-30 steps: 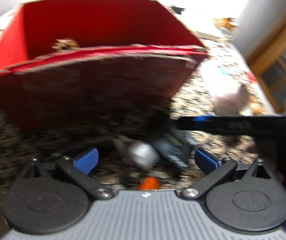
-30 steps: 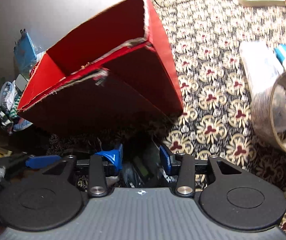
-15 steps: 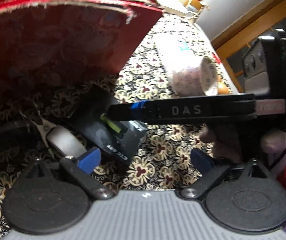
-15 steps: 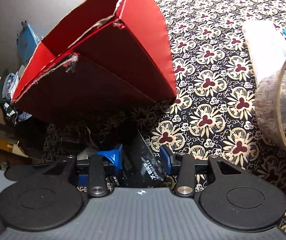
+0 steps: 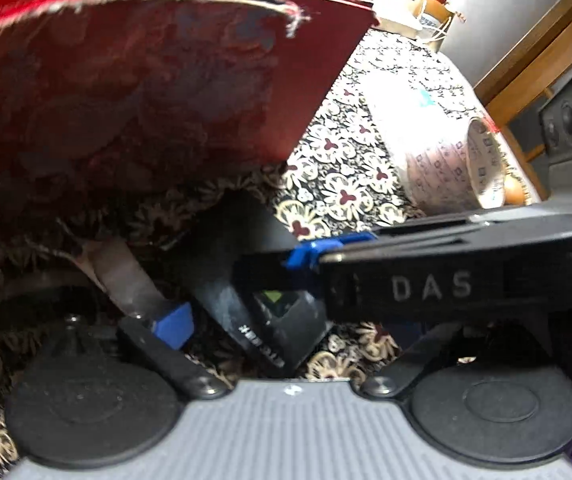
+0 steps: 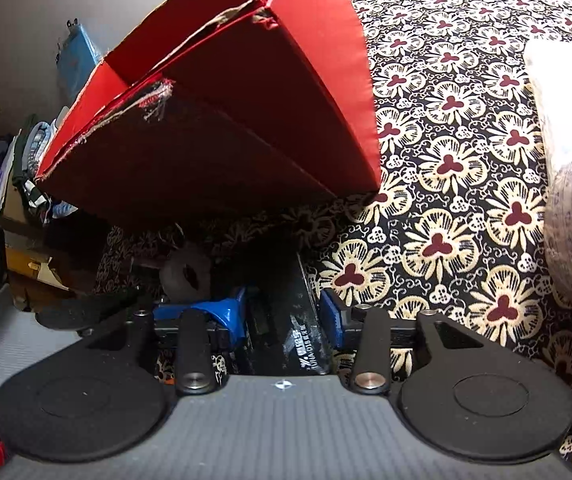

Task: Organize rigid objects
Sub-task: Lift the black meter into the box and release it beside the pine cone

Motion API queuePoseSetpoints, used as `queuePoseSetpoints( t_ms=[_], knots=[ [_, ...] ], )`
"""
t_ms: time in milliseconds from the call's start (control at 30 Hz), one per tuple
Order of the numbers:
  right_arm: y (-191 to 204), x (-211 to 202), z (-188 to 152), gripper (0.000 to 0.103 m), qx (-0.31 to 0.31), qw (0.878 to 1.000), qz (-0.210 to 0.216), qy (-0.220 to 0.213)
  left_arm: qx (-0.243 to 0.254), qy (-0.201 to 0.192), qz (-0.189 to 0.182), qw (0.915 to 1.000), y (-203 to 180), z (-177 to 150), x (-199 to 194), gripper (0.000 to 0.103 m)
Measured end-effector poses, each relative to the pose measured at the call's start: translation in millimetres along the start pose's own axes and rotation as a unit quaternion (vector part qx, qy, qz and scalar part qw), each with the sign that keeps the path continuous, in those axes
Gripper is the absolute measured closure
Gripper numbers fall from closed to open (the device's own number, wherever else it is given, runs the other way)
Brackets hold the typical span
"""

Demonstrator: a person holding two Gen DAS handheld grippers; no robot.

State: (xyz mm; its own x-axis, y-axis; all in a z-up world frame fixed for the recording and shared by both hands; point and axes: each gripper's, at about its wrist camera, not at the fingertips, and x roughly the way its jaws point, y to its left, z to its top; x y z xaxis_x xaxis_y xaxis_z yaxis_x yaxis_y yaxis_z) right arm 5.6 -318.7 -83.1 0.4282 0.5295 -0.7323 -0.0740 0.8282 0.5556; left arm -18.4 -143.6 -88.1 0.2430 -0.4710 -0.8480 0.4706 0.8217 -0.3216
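A black device with a small green screen (image 5: pixel 274 320) lies on the patterned cloth just in front of the red cardboard box (image 5: pixel 146 92). My right gripper (image 6: pixel 286 312) is shut on this black device (image 6: pixel 286 304), its blue pads on both sides; it crosses the left wrist view as a black bar marked DAS (image 5: pixel 429 284). My left gripper (image 5: pixel 286 324) is open, close behind the device. A grey cylindrical object (image 5: pixel 126 276) lies by its left blue pad. The red box (image 6: pixel 226 120) is open at the top.
A roll of printed tape (image 5: pixel 461 168) and a white packet (image 6: pixel 565 92) lie right of the box on the flowered cloth (image 6: pixel 445 160). Clothes and clutter (image 6: pixel 30 168) sit beyond the table's left edge. A wooden frame (image 5: pixel 533 52) stands at the far right.
The left gripper has moved lower and closer to the black device. The right gripper has closed in around the device and now holds it.
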Motion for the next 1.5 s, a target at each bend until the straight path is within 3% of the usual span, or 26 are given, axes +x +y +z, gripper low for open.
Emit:
queuePoseSetpoints(
  t_ms=[33, 100, 333, 467, 733, 900, 1033, 1133, 1233, 1333, 1500],
  knots=[
    [0, -1, -1, 0.079, 0.001, 1.0, 0.001, -0.001, 0.001, -0.003, 0.004, 1.0, 0, 0, -1, 0.013],
    [-2, -3, -5, 0.08, 0.007, 1.0, 0.004, 0.005, 0.0, -0.005, 0.012, 0.9999, 1, 1, -5, 0.04],
    [-3, -27, -13, 0.081, 0.032, 0.999, 0.005, -0.019, 0.057, -0.018, 0.022, 0.998, -21, 4, -17, 0.043],
    [8, -63, -12, 0.08, 0.015, 0.997, -0.006, -0.072, 0.096, -0.057, 0.009, 0.9937, -36, 14, -44, 0.043],
    [47, -126, 18, 0.08, -0.038, 0.978, -0.018, -0.207, 0.163, -0.175, 0.01, 0.9709, -54, 52, -116, 0.043],
    [69, -121, 65, 0.08, -0.078, 0.963, 0.0, -0.259, 0.171, -0.227, 0.038, 0.958, -33, 92, -145, 0.043],
    [79, -86, 112, 0.08, -0.071, 0.971, 0.018, -0.227, 0.151, -0.205, 0.054, 0.9656, 8, 129, -142, 0.042],
    [81, -50, 141, 0.08, -0.056, 0.983, 0.025, -0.174, 0.133, -0.171, 0.069, 0.9739, 38, 151, -119, 0.042],
    [78, -15, 163, 0.08, -0.029, 0.994, 0.017, -0.105, 0.091, -0.115, 0.051, 0.9878, 75, 165, -97, 0.042],
    [76, 21, 170, 0.08, -0.001, 0.999, 0.005, -0.047, 0.051, -0.065, 0.042, 0.9957, 100, 167, -73, 0.042],
    [76, 61, 174, 0.08, 0.026, 0.999, -0.007, 0.027, 0.01, 0.005, 0.048, 0.9988, 126, 163, -43, 0.042]
  ],
)
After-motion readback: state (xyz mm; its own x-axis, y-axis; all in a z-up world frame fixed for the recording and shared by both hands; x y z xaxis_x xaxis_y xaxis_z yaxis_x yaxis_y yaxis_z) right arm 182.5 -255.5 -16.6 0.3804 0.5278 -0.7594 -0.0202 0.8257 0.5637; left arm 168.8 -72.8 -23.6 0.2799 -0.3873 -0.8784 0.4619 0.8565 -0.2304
